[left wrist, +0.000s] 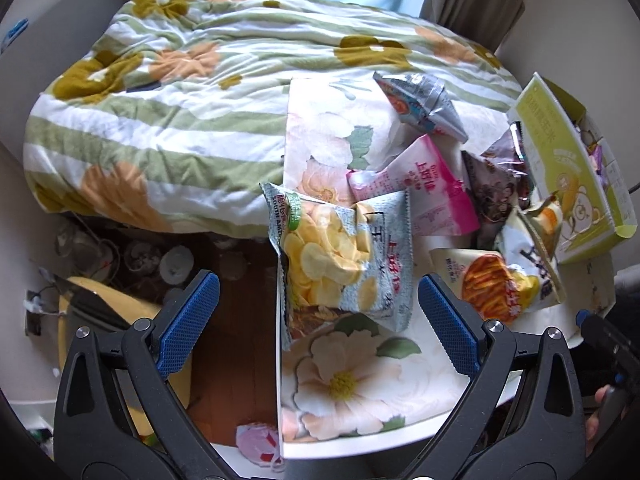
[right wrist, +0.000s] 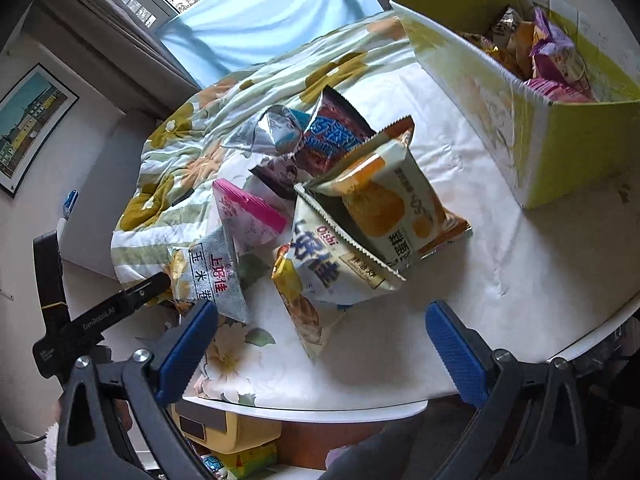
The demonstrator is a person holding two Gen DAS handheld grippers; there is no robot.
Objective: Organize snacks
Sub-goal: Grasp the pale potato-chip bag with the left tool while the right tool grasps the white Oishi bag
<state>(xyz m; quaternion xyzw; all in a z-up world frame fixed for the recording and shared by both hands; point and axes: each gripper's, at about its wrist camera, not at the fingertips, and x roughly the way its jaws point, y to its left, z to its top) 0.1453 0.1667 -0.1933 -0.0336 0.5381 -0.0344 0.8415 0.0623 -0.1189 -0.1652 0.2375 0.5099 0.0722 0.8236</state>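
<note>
Lining up: left gripper [left wrist: 319, 312] hangs spread wide over the near table edge, nothing between its pads, the corn chip bag [left wrist: 344, 256] lying right ahead of it.
Right side: right gripper [right wrist: 320, 344] is also spread and empty, facing the big cream bag [right wrist: 320, 276] at the front of the heap.
Snacks: about 6 loose bags sit piled together on the flowered table [left wrist: 352, 396], touching and overlapping; a pink packet [left wrist: 436, 192] and a silver-blue bag [left wrist: 424, 100] lie farther back.
Box: the green box [right wrist: 576, 152] stands open at the far right of the table, well apart from the pile, with several packets already inside.
Step, as I read it: pick 1 bag off the pile and carry it to the box.
Doing it well: take the nearest top bag, close on a crimped seam or flat corner instead of the puffy middle, and lift straight up so the neighbours don't drag.
Watch: the corn chip bag overhangs the table edge, so a nudge could tip it to the floor.
</note>
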